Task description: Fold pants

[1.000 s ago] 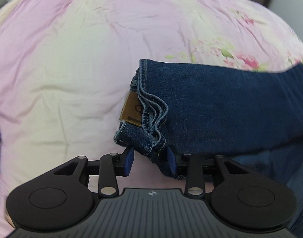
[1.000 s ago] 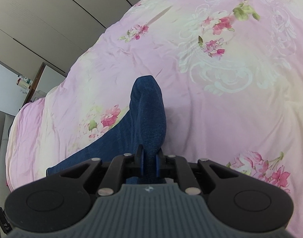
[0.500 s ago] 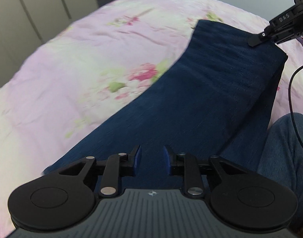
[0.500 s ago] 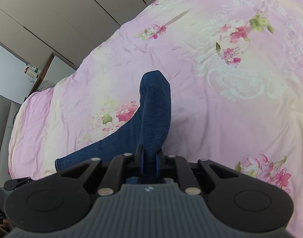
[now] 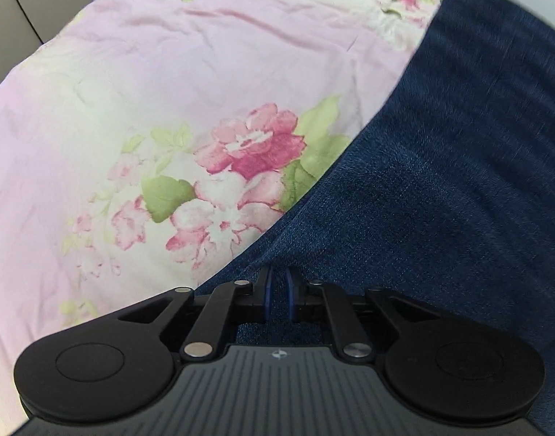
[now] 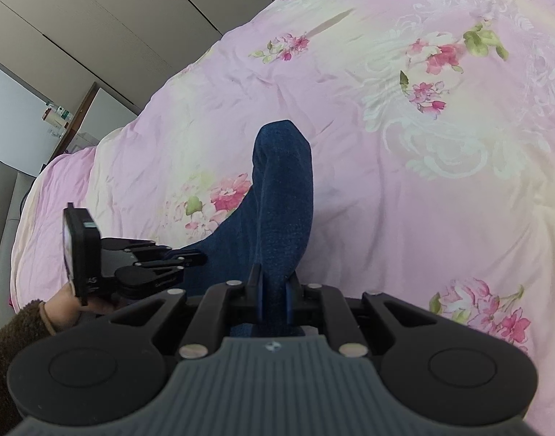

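Observation:
Dark blue jeans (image 5: 441, 189) lie folded lengthwise on the pink floral bedspread (image 5: 168, 91). My left gripper (image 5: 278, 290) sits low on the jeans near their far edge, its jaws nearly closed with denim between the blue pads. My right gripper (image 6: 274, 290) is shut on a raised fold of the jeans (image 6: 281, 196), which stands up above the bed. The left gripper also shows in the right wrist view (image 6: 201, 258), touching the jeans at the left.
The bedspread (image 6: 422, 181) spreads wide to the right and beyond the jeans. Beige wardrobe doors (image 6: 114, 18) stand behind the bed. A grey sofa (image 6: 1, 218) is at the far left.
My left gripper let go of the waistband, moved along the jeans toward the right gripper, and its jaws closed down on the denim. The right gripper kept its hold.

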### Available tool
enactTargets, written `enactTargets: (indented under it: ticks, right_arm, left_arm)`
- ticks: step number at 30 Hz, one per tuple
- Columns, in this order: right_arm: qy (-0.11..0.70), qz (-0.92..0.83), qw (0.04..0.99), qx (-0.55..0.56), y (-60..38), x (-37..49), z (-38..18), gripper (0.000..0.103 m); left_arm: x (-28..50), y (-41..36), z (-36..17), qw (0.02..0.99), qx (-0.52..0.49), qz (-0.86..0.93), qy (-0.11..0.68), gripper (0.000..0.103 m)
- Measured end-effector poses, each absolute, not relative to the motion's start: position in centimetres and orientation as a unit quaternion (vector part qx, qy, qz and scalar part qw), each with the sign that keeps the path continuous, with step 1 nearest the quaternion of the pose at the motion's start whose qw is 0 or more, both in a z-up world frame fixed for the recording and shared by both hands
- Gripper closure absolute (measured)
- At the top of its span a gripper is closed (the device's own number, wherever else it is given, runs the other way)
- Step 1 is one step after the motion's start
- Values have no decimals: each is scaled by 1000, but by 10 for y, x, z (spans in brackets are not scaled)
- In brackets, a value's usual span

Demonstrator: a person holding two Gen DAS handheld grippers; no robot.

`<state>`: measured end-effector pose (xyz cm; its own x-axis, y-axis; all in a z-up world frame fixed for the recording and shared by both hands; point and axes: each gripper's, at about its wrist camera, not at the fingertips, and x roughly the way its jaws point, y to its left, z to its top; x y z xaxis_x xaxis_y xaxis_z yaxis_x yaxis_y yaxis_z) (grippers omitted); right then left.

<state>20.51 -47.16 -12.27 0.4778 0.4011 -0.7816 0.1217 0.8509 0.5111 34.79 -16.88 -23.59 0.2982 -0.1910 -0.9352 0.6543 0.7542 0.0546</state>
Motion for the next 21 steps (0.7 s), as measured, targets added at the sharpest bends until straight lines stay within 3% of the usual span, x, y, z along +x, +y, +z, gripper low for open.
enactTargets:
  ticks: [6,13,17,21]
  right_arm:
    - [507,94,820,250,-461,212,-120,97]
    - [495,105,819,272,-457,199,-107,97]
    - [488,109,823,270,-449,195,-100,97]
    - [482,108,820,288,-445,192,-99,97]
  left_arm:
    - [332,-160,-219,773,238,-288,513,91]
    - [242,-155,-187,706,297,-422,486,91]
    - [203,-169,-210,676,333,-436,492,92]
    - [201,-176,-240,681,320,-416,511,99]
